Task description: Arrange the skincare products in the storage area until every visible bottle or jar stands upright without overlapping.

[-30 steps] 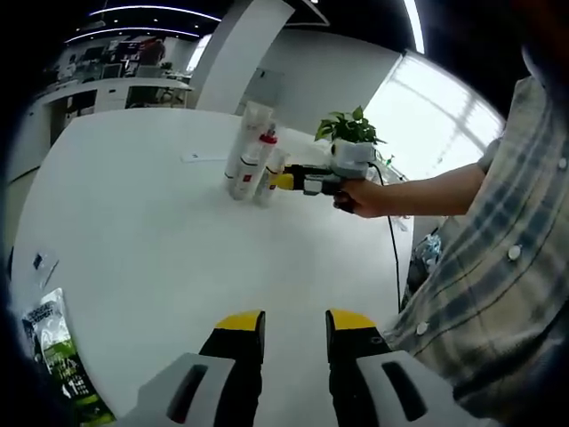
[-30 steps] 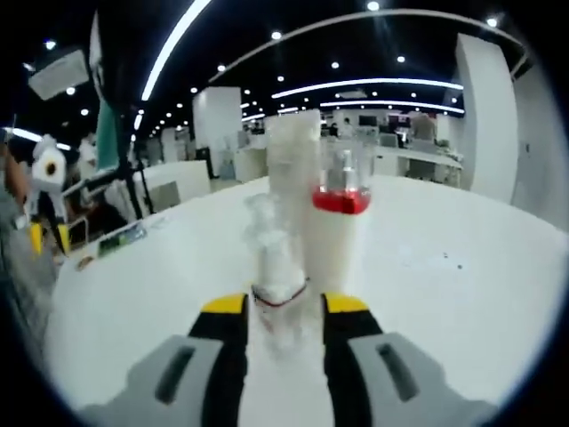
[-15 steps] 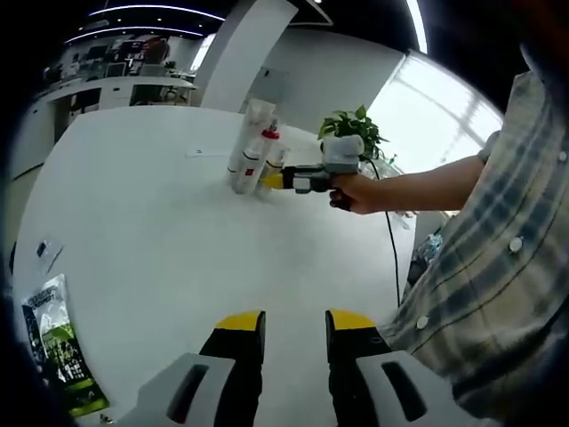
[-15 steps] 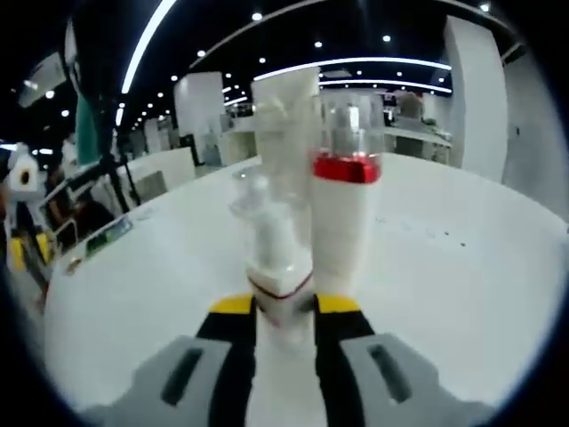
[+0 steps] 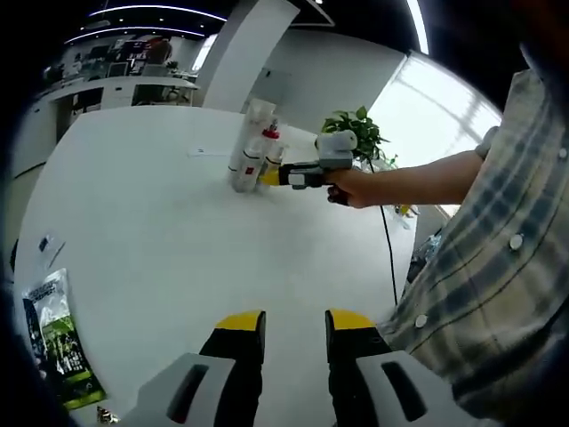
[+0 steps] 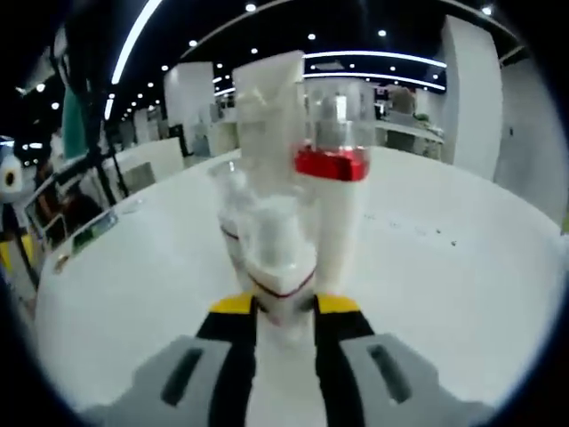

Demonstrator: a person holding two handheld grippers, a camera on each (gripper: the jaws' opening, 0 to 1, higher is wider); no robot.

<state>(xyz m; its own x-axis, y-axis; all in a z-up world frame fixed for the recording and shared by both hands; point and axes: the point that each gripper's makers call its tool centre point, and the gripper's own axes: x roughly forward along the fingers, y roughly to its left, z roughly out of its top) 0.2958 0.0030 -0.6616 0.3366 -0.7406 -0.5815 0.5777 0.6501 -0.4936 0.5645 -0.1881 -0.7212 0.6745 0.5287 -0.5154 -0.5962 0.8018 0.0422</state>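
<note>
Far across the white table (image 5: pixel 160 231) stands a cluster of skincare items: a white tube (image 5: pixel 255 116) and a white bottle with a red band (image 5: pixel 263 147). My right gripper (image 5: pixel 267 176) reaches the cluster from the right. In the right gripper view, my right gripper (image 6: pixel 284 304) is shut on a small white bottle with a clear cap (image 6: pixel 280 253), held upright against the cluster. Just behind it rise the red-banded bottle (image 6: pixel 336 196), the tube (image 6: pixel 267 98) and another small clear-capped bottle (image 6: pixel 229 209). My left gripper (image 5: pixel 295 325) hangs open over bare table, near the front.
A potted plant (image 5: pixel 354 124) stands behind the cluster. A green packet (image 5: pixel 52 342) lies at the table's left edge, and a small paper slip (image 5: pixel 199 152) lies left of the bottles. The person's forearm (image 5: pixel 409 182) and plaid shirt (image 5: pixel 498 267) take up the right side.
My right gripper shut on the small white bottle and carried it closer to the cluster, which now looms larger. The left gripper has hardly moved.
</note>
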